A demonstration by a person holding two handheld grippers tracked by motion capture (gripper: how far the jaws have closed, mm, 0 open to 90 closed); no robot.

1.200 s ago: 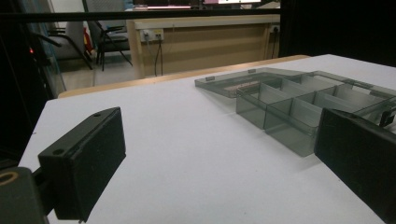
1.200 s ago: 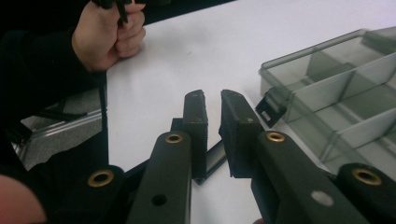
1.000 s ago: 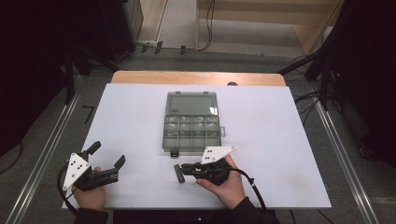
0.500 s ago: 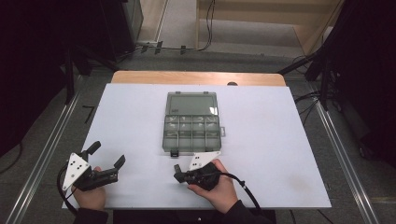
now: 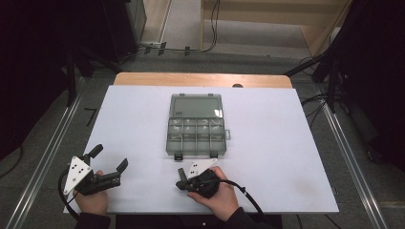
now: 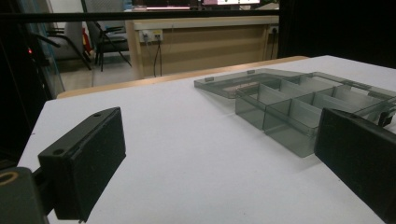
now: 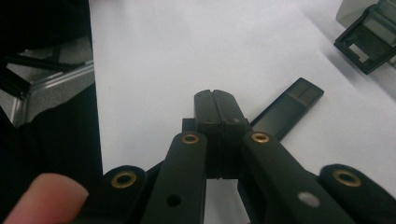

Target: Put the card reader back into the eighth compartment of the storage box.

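High view: a smoky clear compartment box [image 5: 195, 125] lies open in the middle of the white table [image 5: 286, 143], nearer the far edge, lid folded back toward that edge.
High view, left tongs [image 5: 111, 160]: held near the near-left corner, jaws spread apart, holding nothing, pointing toward the box.
High view, right tongs [image 5: 182, 177]: held at the near edge just in front of the box's two latches, jaws together, nothing between them.
Left gripper view: the left tongs' jaws stand wide apart with bare table between them; the box [image 6: 299, 105] sits ahead and to the right, its divided cells looking empty, lid flat behind them.
Right gripper view: the right tongs [image 7: 215, 95] are closed tip to tip on nothing, low over the table; a black latch of the box [image 7: 369, 49] shows at the upper right corner, and a finger [image 7: 44, 198] of the holding hand at the lower left.
Step in hand (judgement): an approach to the open box, most likely to fold its lid shut.
Doing it well (judgement): part the right tongs before reaching; take the lid by its far rim, swing it over squarely, and steady the tray with the left tongs so the light box does not slide.
Writing: a small pale label sits on the lid's left corner, too small to read; no brand is legible.
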